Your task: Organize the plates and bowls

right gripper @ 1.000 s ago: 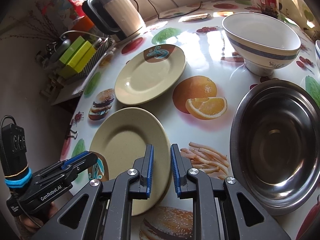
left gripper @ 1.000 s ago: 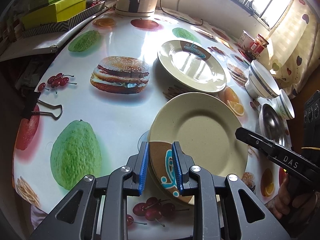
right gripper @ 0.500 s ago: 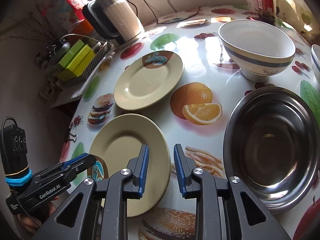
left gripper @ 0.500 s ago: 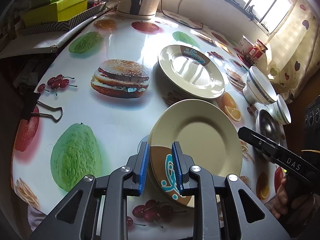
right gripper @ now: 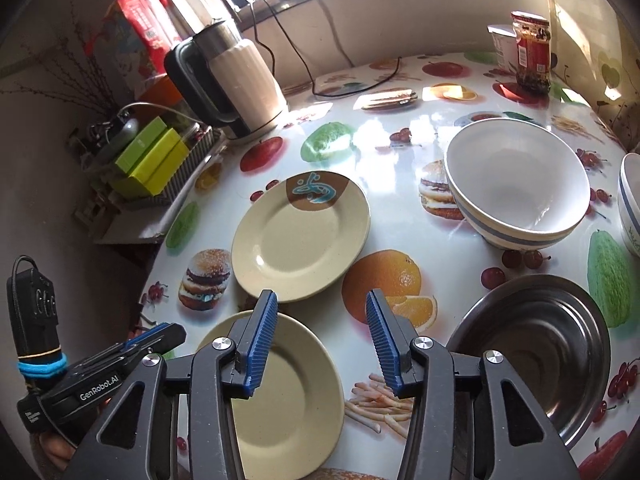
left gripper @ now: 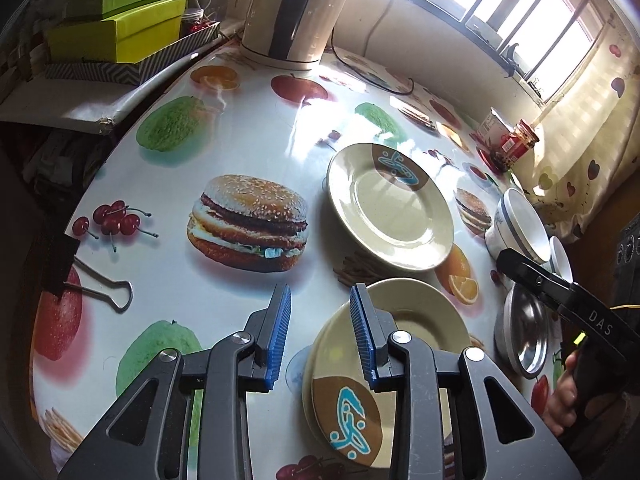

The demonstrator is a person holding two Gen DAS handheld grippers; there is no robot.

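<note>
A stack of cream plates [left gripper: 416,320] lies at the table's near edge, the top one with a brown patch and blue motif; it also shows in the right wrist view [right gripper: 292,392]. My left gripper [left gripper: 320,336] is open and empty, just left of and above that stack. My right gripper [right gripper: 320,344] is open and empty above the stack's right rim. A single cream plate [left gripper: 390,206] lies farther in, also in the right wrist view [right gripper: 300,236]. A white blue-banded bowl [right gripper: 516,184] stands at the right, a second one [right gripper: 630,208] at the frame edge.
A steel basin [right gripper: 536,348] sits at the near right. An electric kettle [right gripper: 232,80] and green boxes [right gripper: 152,156] stand at the back left, a red jar [right gripper: 534,52] at the back right. A binder clip [left gripper: 86,280] grips the tablecloth [left gripper: 168,280] edge.
Both grippers have opened and drawn back and up. The left one let go of the top plate's rim, and the plate now rests flat on the stack.
</note>
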